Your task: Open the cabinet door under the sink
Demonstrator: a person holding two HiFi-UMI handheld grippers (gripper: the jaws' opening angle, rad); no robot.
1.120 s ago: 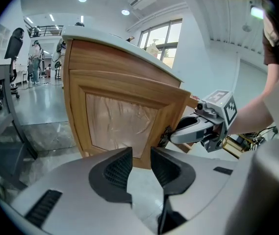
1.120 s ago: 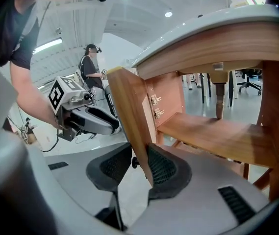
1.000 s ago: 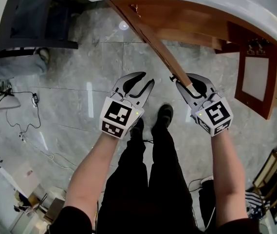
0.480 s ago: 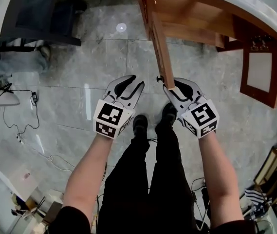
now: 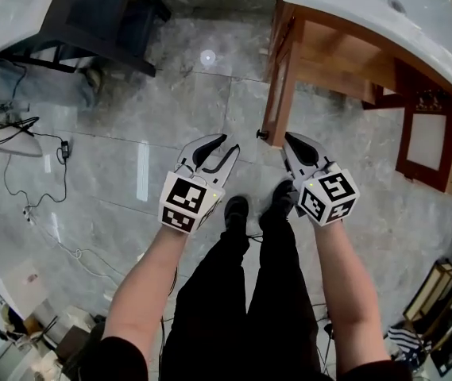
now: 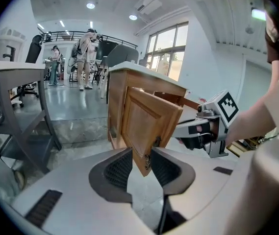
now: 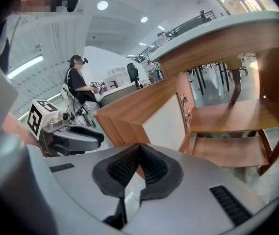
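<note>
The wooden cabinet door (image 5: 280, 86) under the white sink top (image 5: 368, 22) stands swung out, edge-on in the head view, with a small dark knob (image 5: 262, 135) at its free end. My right gripper (image 5: 289, 140) sits just right of that free end. Its jaws have just closed, it is shut, and nothing is between them. In the right gripper view the door (image 7: 129, 114) lies beyond the closed right gripper (image 7: 140, 147). My left gripper (image 5: 227, 143) hovers open left of the door. The door's lower corner (image 6: 149, 119) shows beyond the left gripper (image 6: 141, 153).
Bare wooden shelves (image 5: 337, 62) show inside the cabinet. A second, darker door (image 5: 426, 133) hangs open at the right. A grey desk (image 5: 75, 14) stands at the upper left, with cables (image 5: 19, 157) on the marble floor. My shoes (image 5: 236, 209) are below the grippers.
The right gripper held the door's free edge and has let go and shut. The door has swung further out. Both hands have drawn back from the cabinet.
</note>
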